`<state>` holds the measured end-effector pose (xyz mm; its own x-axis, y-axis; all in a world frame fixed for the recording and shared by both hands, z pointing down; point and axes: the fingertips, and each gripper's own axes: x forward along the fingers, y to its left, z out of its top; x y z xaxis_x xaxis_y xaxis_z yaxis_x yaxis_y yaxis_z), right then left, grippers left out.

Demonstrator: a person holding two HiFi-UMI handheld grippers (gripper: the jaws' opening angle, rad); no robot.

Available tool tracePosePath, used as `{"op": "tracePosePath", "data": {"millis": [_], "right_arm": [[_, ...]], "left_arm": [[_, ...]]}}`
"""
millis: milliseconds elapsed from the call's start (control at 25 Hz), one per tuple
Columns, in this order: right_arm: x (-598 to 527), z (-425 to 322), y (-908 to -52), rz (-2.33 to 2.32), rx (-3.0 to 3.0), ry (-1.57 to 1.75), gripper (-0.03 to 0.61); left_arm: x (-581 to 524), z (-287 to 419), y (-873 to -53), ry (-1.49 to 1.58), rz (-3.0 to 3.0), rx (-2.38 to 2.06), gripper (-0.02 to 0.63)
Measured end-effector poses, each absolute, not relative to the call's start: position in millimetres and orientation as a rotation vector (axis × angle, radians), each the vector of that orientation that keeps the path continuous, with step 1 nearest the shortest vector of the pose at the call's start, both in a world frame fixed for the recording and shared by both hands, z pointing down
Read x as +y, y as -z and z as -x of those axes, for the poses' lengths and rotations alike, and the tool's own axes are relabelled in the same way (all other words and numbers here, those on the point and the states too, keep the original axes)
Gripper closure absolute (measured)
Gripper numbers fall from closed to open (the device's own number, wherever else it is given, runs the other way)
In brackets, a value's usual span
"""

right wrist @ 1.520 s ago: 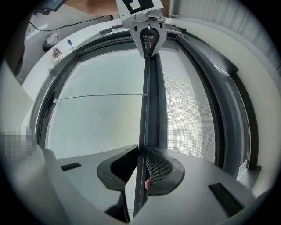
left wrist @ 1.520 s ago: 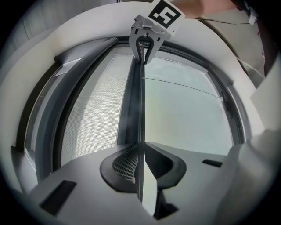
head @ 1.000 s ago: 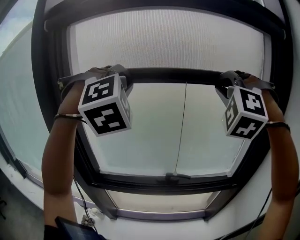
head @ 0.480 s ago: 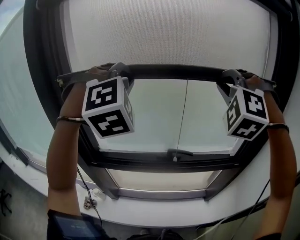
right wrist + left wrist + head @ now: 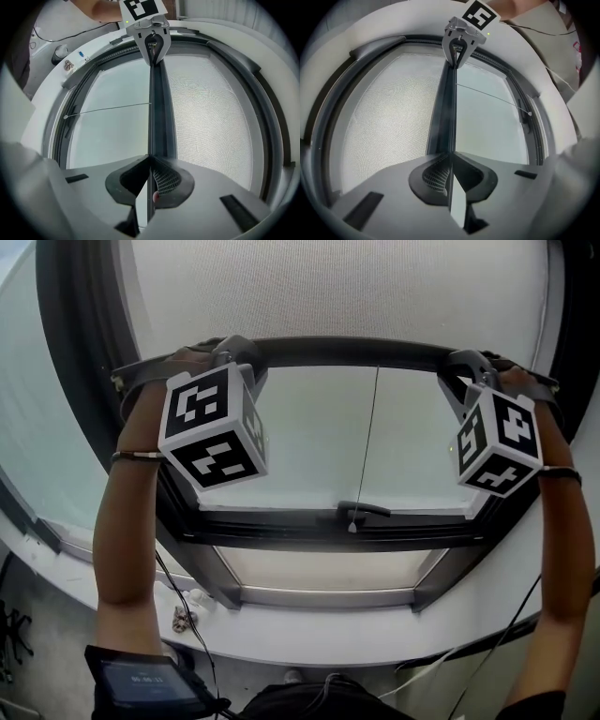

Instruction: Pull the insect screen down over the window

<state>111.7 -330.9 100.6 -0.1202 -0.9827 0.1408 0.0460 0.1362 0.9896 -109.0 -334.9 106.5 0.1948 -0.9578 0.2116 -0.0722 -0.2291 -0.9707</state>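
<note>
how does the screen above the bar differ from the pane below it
The screen shows a fine woven grid; the pane is smooth. The screen lies above the bar, the pane below. A thin cord crosses the pane, not the screen. Both are pale, inside the dark frame.

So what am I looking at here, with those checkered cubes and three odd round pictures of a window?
There is no robot. A person holds the left gripper and right gripper, and the marker cubes are part of them. The head view comes from a camera on the person's head. The other two come from cameras riding on each gripper, looking along its jaws. Both grippers clamp the dark bar at the insect screen's bottom edge, and their jaws have just been closing on it. The mesh hangs above the bar, with bare glass below.
</note>
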Motion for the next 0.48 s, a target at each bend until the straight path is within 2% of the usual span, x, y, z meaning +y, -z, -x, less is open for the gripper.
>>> {"op": "tracePosePath", "data": {"millis": [480], "right_arm": [[-331.4,-111.2,-102.0,-0.974,-1.332,1.168,0.555]], "left_arm": [[-336.6,109.7,-112.7,1.217,1.595,0.971,0.598]]}}
